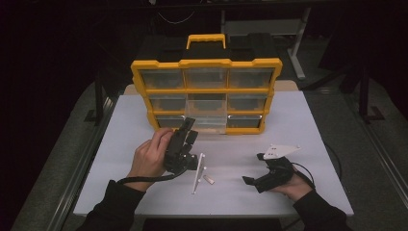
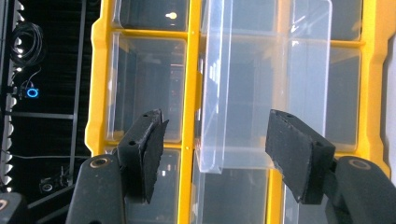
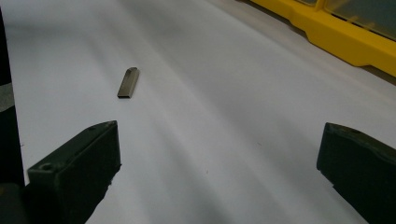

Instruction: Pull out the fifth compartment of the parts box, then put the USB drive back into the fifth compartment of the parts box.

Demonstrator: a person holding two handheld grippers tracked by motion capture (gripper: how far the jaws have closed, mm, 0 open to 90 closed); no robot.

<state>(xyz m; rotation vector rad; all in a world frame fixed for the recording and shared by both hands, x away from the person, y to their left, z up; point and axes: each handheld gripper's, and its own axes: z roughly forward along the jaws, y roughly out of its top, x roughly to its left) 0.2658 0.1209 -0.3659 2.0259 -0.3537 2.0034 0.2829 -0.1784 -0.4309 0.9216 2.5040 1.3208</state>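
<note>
1. My left gripper [image 1: 188,129] sat right at the front of the yellow organizer [image 1: 207,63], aimed at the clear drawer [image 1: 206,117] that stuck out of the bottom row's middle slot.
2. In the left gripper view its jaws stood apart, with the pulled-out clear drawer [image 2: 261,93] beyond the gap between them; the pads pressed on nothing (I could not tell whether one pad brushed the drawer's wall).
3. The drawer reached forward over the white table [image 1: 308,125], past the organizer's front frame, while the other drawers sat flush in their slots.
4. My right gripper [image 1: 252,183] rested low near the table's front right, well apart from the organizer, with its jaws spread wide and nothing between them.
5. In the right gripper view a small flat metal piece [image 3: 128,82] lay on the table ahead of the jaws, off to the left.
6. From the high view that same metal piece [image 1: 209,180] lay just beside a thin white strip [image 1: 197,173], both between the two grippers.
</note>
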